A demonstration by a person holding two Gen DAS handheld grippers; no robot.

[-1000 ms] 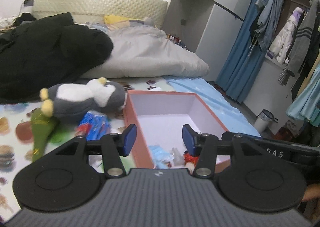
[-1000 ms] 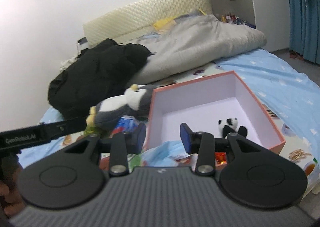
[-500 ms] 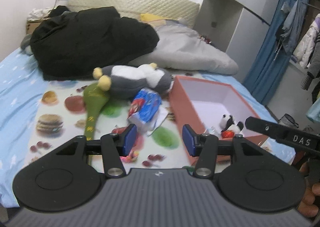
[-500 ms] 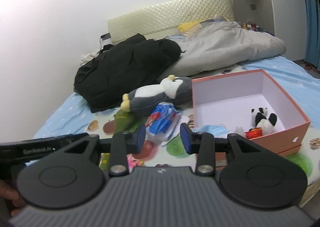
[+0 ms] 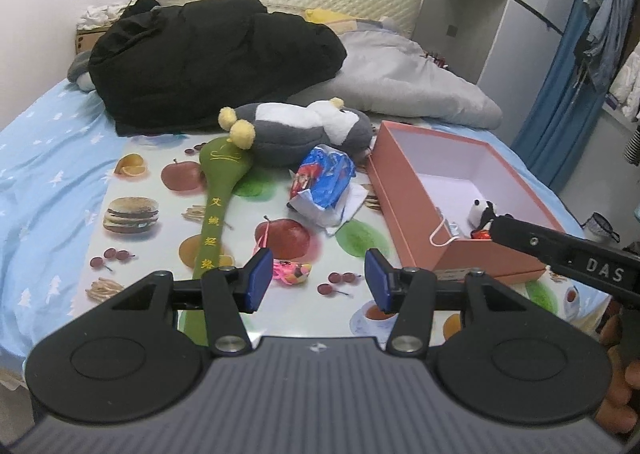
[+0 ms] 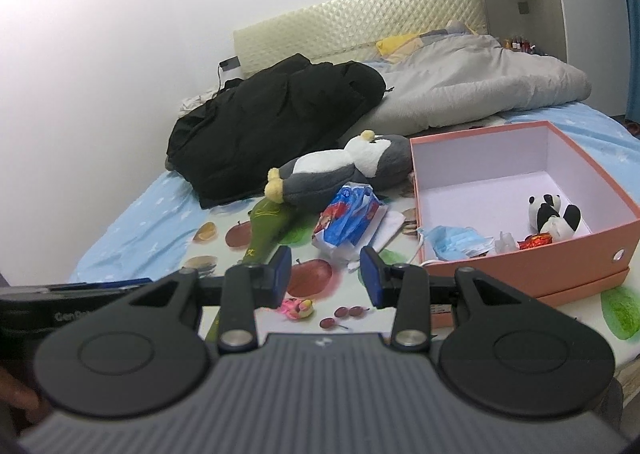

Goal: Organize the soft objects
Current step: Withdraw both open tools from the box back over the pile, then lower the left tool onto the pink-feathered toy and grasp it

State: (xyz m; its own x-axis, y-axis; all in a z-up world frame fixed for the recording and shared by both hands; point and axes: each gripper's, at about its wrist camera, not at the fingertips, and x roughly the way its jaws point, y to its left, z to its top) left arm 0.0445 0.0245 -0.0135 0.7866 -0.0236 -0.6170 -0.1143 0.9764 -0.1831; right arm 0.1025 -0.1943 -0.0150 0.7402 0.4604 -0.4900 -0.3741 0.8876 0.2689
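A grey and white penguin plush (image 5: pixel 304 130) (image 6: pixel 344 170) lies on the fruit-print mat (image 5: pixel 152 238), touching a long green padded stick (image 5: pixel 218 198) (image 6: pixel 266 224). A blue and red plastic packet (image 5: pixel 326 182) (image 6: pixel 350 216) lies beside an open orange box (image 5: pixel 404 206) (image 6: pixel 560 262). The box holds a small panda plush (image 5: pixel 482 212) (image 6: pixel 554 214) and a blue face mask (image 6: pixel 456 242). A small pink toy (image 5: pixel 292 270) (image 6: pixel 298 306) lies near the front. My left gripper (image 5: pixel 318 284) is open and empty above the mat. My right gripper (image 6: pixel 324 274) is open and empty.
A black coat (image 5: pixel 208 58) (image 6: pixel 272 122) and a grey duvet (image 5: pixel 408 82) (image 6: pixel 480 82) lie at the back of the bed. A blue curtain (image 5: pixel 560 94) and hanging clothes are at the right. The right gripper's body (image 5: pixel 568 254) crosses the left wrist view over the box.
Both grippers have pulled back and away from the box, so the whole mat and its toys now show. Both stay open and empty.
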